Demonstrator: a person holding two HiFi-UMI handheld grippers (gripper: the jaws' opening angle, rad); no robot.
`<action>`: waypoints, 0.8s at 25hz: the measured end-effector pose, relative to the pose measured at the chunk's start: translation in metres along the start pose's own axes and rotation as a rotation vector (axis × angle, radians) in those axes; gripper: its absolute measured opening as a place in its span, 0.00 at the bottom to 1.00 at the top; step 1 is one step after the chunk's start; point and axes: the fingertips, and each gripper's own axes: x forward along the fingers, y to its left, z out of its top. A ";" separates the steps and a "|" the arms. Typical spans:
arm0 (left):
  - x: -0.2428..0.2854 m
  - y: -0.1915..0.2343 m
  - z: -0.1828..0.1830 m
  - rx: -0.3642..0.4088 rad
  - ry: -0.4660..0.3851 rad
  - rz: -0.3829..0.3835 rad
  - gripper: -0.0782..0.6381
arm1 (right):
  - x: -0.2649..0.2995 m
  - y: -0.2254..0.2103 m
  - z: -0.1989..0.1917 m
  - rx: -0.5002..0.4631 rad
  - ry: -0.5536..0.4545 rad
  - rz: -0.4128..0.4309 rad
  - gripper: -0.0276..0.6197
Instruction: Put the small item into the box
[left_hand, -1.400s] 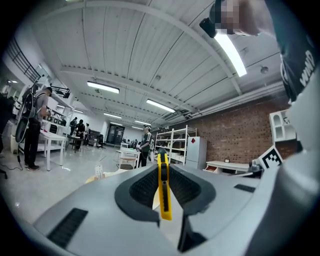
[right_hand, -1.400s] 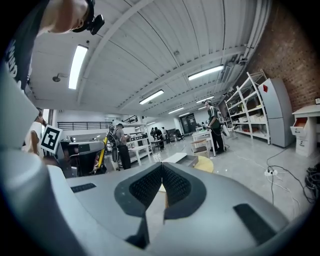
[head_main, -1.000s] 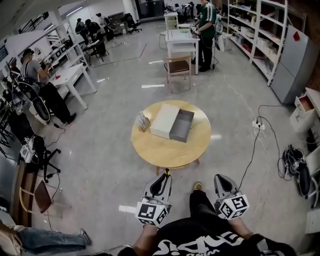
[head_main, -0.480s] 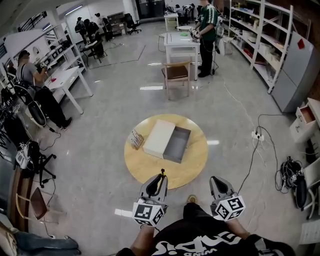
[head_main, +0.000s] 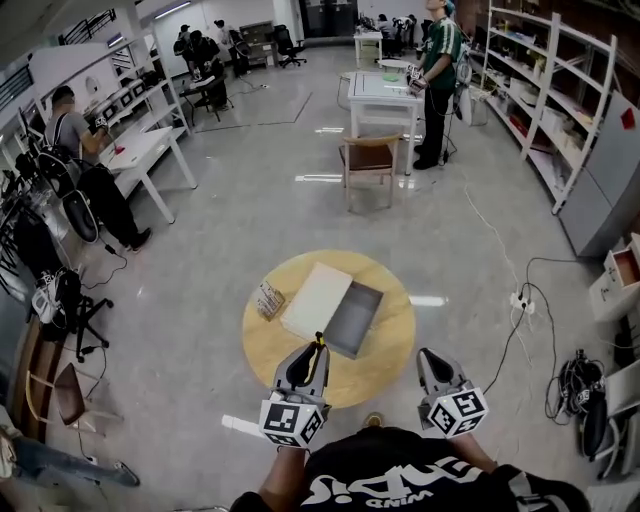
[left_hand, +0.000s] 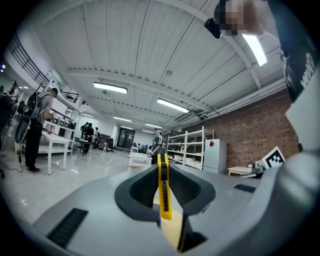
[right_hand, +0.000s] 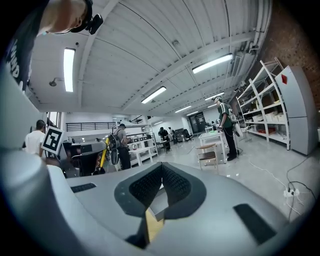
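Note:
A round wooden table (head_main: 388, 350) carries an open grey box (head_main: 357, 318) with its cream lid (head_main: 317, 298) lying beside it on the left. A small patterned packet (head_main: 268, 299) sits at the table's left edge. My left gripper (head_main: 316, 352) hovers over the near table edge, shut on a yellow utility knife (head_main: 318, 341) that sticks up past the jaws. In the left gripper view the knife (left_hand: 163, 190) stands upright between the pads. My right gripper (head_main: 428, 358) is shut with nothing in it, its jaws meeting at the tip (right_hand: 161, 169).
A wooden chair (head_main: 368, 160) and white tables (head_main: 385, 92) stand beyond the round table. Shelving (head_main: 560, 100) lines the right wall and cables (head_main: 520, 300) run over the floor on the right. People work at benches (head_main: 140, 150) on the left.
The round table has come nearer and now lies just ahead of both grippers. The left gripper still holds the knife; the right stays shut.

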 end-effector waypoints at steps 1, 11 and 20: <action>0.005 0.002 0.001 0.001 -0.004 0.009 0.21 | 0.006 -0.004 0.002 -0.002 0.001 0.008 0.05; 0.051 0.026 0.008 0.016 0.018 0.024 0.21 | 0.052 -0.023 0.008 0.011 0.022 0.032 0.05; 0.102 0.044 0.001 0.040 0.092 -0.050 0.21 | 0.075 -0.034 0.017 0.030 0.008 -0.013 0.05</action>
